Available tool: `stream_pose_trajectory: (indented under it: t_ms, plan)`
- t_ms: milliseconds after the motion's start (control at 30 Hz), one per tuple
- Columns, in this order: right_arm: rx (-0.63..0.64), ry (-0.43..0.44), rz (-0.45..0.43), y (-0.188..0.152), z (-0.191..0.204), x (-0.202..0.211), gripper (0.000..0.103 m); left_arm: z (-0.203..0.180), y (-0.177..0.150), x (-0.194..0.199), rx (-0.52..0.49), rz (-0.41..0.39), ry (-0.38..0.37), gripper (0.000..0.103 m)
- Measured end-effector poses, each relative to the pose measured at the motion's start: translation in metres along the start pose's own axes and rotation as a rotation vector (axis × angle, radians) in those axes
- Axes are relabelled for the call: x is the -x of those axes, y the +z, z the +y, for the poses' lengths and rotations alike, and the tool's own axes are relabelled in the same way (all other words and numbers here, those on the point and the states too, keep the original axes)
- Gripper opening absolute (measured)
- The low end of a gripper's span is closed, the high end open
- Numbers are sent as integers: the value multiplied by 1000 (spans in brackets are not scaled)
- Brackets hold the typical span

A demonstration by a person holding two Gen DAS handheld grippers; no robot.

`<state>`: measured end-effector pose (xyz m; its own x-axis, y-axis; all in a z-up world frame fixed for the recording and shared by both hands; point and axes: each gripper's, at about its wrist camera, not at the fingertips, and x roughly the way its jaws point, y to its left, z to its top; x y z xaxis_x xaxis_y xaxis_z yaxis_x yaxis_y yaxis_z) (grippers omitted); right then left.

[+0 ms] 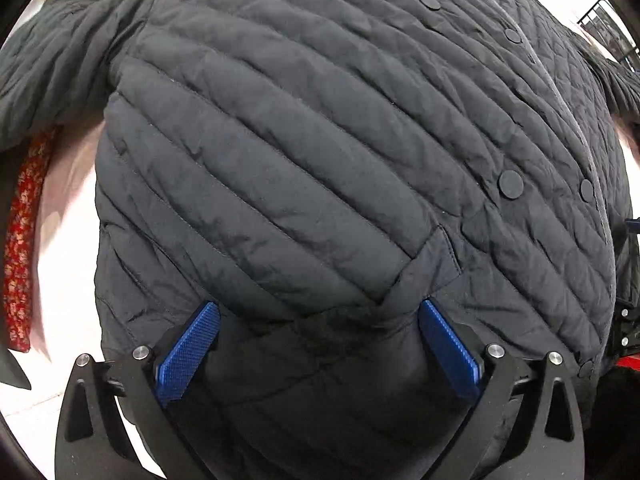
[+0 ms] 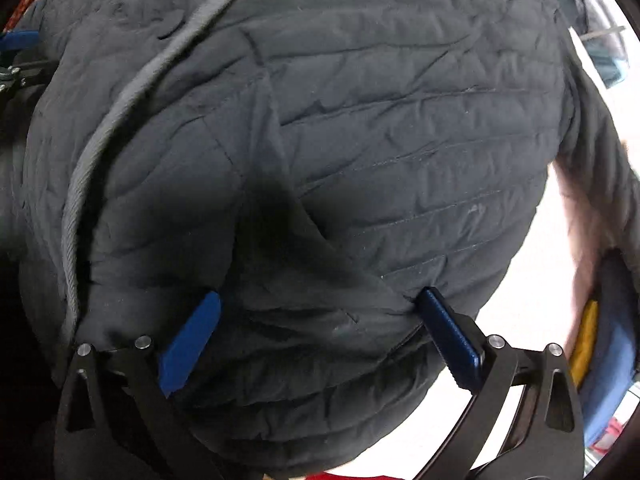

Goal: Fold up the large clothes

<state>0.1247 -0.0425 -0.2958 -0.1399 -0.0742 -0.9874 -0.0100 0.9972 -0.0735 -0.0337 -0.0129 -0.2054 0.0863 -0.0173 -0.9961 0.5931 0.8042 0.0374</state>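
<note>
Folding looks barely begun: the dark quilted jacket (image 1: 320, 140) lies spread front-up across the white tabletop (image 1: 68, 280), snaps closed, its sleeves still out toward the far side edges, so no sleeve fold or body fold is done yet. Left claw (image 1: 318, 344) sits at the near hem with its blue pads (image 1: 188, 354) wide apart, fabric bulging between them, not clamped. Right claw (image 2: 320, 340) is posed likewise at the near hem in the right wrist view, jaws apart astride a puckered ridge of jacket near the tabletop's near edge.
</note>
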Motion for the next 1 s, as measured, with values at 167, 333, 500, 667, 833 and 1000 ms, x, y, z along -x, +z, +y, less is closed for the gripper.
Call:
stream_pose_trajectory:
  t_ms: [167, 333, 500, 667, 833, 1000]
  plan:
    - [0, 52, 60, 14, -6, -15, 99, -2, 15, -13, -3, 70, 10, 99]
    - [-12, 58, 94, 36, -15, -18, 99, -9, 40, -19, 5, 99, 27, 99]
    - [-15, 69, 46, 16, -15, -13, 99, -18, 42, -27, 6, 81, 36, 98]
    - [-64, 62, 42, 9, -22, 7, 98, -29, 44, -8, 13, 96, 76, 97]
    - [-326, 110, -99, 1, -84, 49, 98, -34, 65, 18, 52, 20, 76, 97]
    - [-670, 99, -293, -25, -187, 97, 98, -43, 86, 29, 64, 1, 88, 97]
